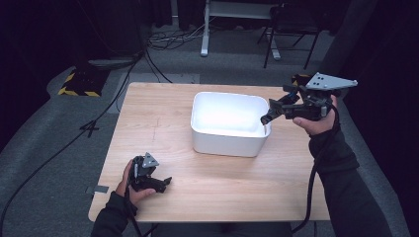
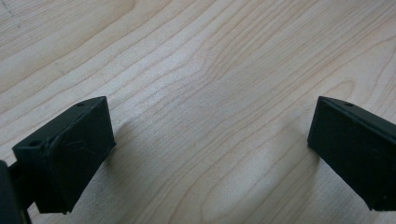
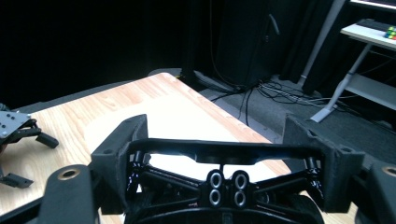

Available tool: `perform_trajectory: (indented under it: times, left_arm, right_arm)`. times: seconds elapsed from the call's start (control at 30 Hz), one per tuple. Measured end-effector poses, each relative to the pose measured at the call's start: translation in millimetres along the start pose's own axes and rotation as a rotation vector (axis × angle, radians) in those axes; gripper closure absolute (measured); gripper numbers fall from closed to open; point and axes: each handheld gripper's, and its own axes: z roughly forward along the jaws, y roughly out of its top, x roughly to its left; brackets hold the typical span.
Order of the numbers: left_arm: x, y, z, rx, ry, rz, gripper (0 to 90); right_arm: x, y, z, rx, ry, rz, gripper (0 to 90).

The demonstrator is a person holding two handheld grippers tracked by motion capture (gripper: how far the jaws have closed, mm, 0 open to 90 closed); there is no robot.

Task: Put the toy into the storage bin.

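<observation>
My right gripper (image 1: 271, 113) hovers at the right rim of a white rectangular bin (image 1: 227, 143) in the middle of the wooden table (image 1: 158, 113). In the right gripper view, my right gripper (image 3: 215, 136) is shut on a black frame part (image 3: 224, 186) with thin struts and several small rings, which spans the gap from pad to pad. My left gripper (image 1: 162, 180) rests low at the table's front left, held in a hand. In the left gripper view, my left gripper (image 2: 210, 154) stands open, with bare wood between its fingers (image 2: 70, 149).
Beyond the table lie grey floor, black cables (image 1: 148, 54), a yellow-and-black striped plate (image 1: 79, 84) and desk legs (image 1: 205, 34). The other hand's gripper (image 3: 18, 135) appears at the left of the right gripper view.
</observation>
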Motion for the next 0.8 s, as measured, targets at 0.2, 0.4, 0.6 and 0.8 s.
perform_trajectory:
  times: [0.2,0.4,0.6,0.8]
  left_arm:
    - [-0.2,0.0,0.1,-0.001,0.0,-0.002,0.6]
    - [0.0,0.0,0.0,0.0,0.0,0.0,0.6]
    - [-0.1,0.0,0.0,-0.001,0.0,-0.001,0.7]
    - [-0.1,0.0,0.0,-0.001,0.0,-0.001,0.6]
  right_arm:
    - [2.6,-6.3,13.2,0.006,0.05,-0.014,24.4]
    - [3.5,-17.5,27.1,0.041,0.095,-0.021,24.4]
    - [3.0,-28.2,37.6,0.072,0.138,-0.025,24.4]
    - [3.3,-38.8,46.6,0.101,0.167,-0.037,24.4]
